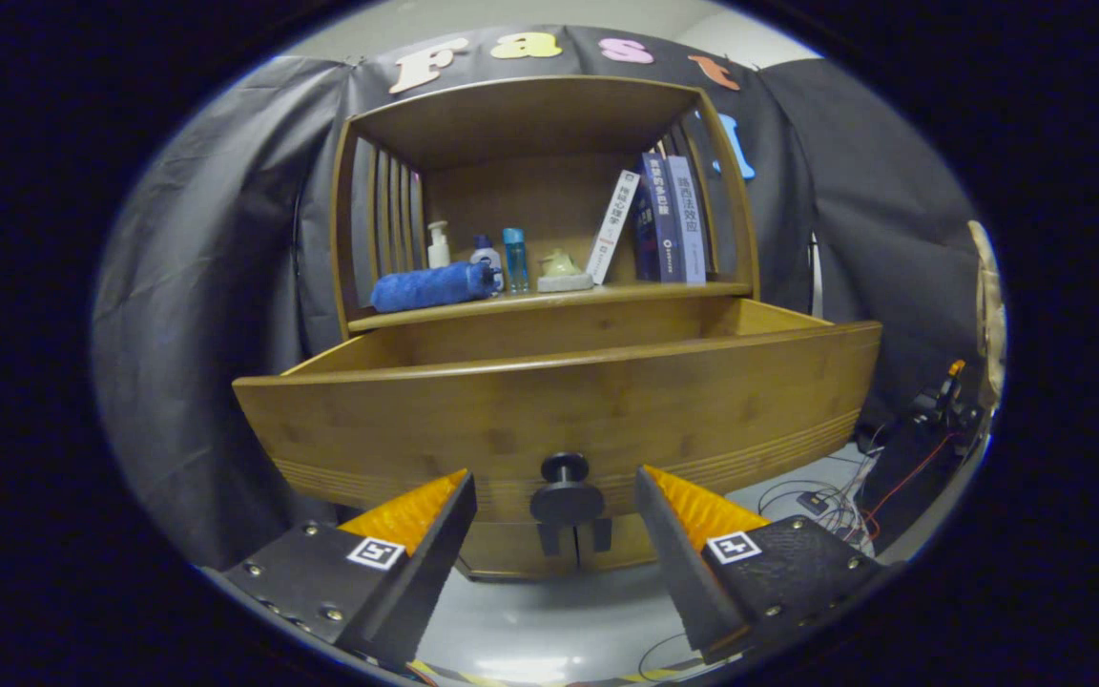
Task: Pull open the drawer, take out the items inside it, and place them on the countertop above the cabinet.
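A wooden cabinet stands ahead with its drawer pulled out towards me. The drawer's front panel faces me and hides whatever lies inside. A round dark knob sticks out low on that panel. My gripper is open, its two fingers standing either side of the knob with a gap to each, touching nothing. Above the drawer runs the countertop, the floor of an open shelf bay.
On the countertop lie a rolled blue towel, a white pump bottle, two small blue bottles, a small teapot on a stone slab and several books. Cables and devices litter the floor at the right.
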